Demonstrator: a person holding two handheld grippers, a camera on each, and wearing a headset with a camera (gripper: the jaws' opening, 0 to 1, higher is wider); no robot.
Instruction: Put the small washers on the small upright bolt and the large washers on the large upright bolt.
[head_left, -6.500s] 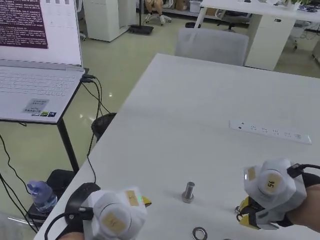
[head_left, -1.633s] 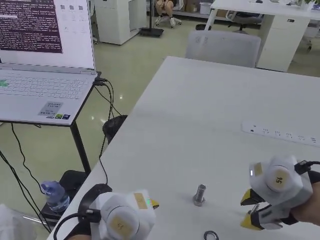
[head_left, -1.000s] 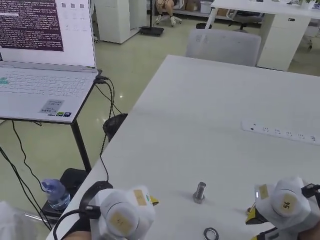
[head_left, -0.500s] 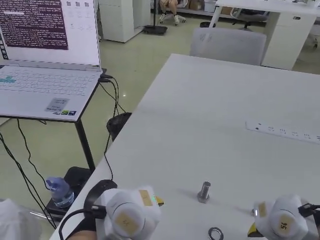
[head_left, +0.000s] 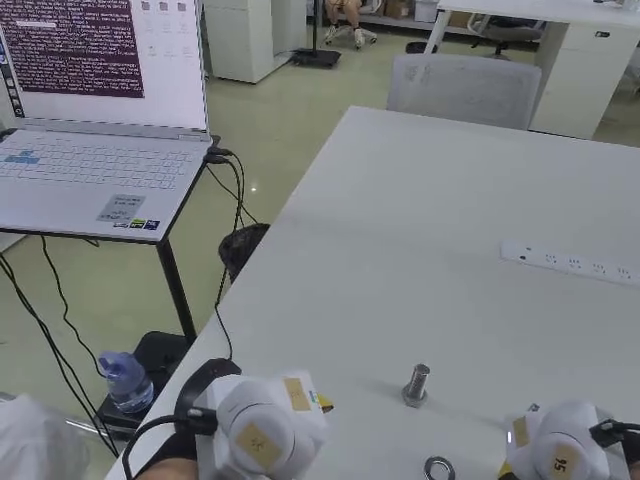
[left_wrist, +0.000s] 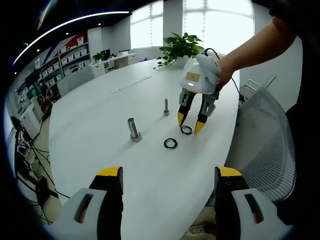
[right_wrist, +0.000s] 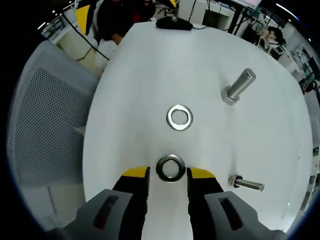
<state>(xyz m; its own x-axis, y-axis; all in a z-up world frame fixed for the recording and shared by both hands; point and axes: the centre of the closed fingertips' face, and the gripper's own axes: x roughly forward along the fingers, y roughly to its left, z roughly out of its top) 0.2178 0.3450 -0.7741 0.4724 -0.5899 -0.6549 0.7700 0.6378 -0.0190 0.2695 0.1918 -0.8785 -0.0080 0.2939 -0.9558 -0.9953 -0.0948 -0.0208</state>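
One washer (right_wrist: 170, 167) lies on the table (right_wrist: 130, 75), low centre in our right gripper view, between the right gripper (right_wrist: 168, 173) and its spread, unclamped jaws. We see a second washer (right_wrist: 179, 116) just above it, the large bolt (right_wrist: 239, 86) upper right, the small bolt (right_wrist: 246, 184) lower right. Our left gripper (left_wrist: 169, 172) hangs released.

head: high, down at table (head_left: 450, 200) | left: low, across | right: close overhead | shared: large bolt (head_left: 416, 384)

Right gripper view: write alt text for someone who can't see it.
The right hand-held gripper has its open, yellow-tipped jaws on either side of a washer lying flat on a white table. A second washer lies just beyond it, a large upright bolt stands farther off, and a small upright bolt stands to one side.
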